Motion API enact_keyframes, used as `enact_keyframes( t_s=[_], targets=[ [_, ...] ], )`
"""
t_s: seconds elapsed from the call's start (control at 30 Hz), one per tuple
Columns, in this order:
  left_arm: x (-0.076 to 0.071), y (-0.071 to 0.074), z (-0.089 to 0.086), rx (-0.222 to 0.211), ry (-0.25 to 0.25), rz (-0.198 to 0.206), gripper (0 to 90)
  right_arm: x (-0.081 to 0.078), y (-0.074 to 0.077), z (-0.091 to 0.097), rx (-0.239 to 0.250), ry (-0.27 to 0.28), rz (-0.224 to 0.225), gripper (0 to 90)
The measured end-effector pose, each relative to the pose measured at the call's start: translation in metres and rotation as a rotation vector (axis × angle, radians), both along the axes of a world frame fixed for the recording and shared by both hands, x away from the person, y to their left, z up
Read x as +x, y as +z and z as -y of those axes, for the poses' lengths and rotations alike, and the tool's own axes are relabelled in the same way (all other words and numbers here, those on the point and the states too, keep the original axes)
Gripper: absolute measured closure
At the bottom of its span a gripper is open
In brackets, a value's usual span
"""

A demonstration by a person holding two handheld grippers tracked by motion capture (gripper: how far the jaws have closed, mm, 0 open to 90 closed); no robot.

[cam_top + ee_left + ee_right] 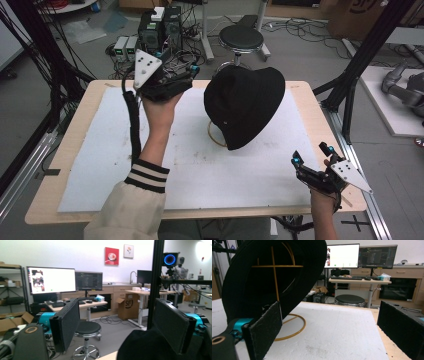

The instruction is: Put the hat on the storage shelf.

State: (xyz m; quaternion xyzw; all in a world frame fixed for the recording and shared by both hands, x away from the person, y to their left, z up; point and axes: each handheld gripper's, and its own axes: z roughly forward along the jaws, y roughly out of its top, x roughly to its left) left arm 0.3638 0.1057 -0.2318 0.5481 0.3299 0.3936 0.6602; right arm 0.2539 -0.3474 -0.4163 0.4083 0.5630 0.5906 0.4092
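Hat (246, 105), black and brimmed, hangs on a gold wire stand (216, 136) near the middle of the white mat (200, 160) on the counter (80, 125) in the high view. The left gripper (176, 67) is raised over the far left of the mat, just left of the hat. The right gripper (311, 154) sits at the near right corner, well apart from the hat, fingers spread and empty.

In the left gripper view, its fingers (65, 322) stand wide apart holding nothing; the hat (147, 345) lies low between them, beyond it a stool (87, 328) and monitors (52, 280).

In the right gripper view, the fingers (265, 330) are wide apart and empty. The hat (307, 270) tilts on its stand (292, 330), whose ring base rests on the mat (337, 335).
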Motion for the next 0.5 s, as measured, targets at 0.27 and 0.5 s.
enact_keyframes(
  t_s=[0.27,0.5],
  targets=[
    [-0.019,-0.003,-0.045,-0.001,0.08,0.007,20.9,0.002,0.0,-0.004,-0.006,0.007,0.001,5.6],
    [-0.038,-0.01,-0.079,0.002,0.133,0.018,20.5,0.004,0.0,-0.007,-0.006,0.011,0.0,5.5]
  ],
)
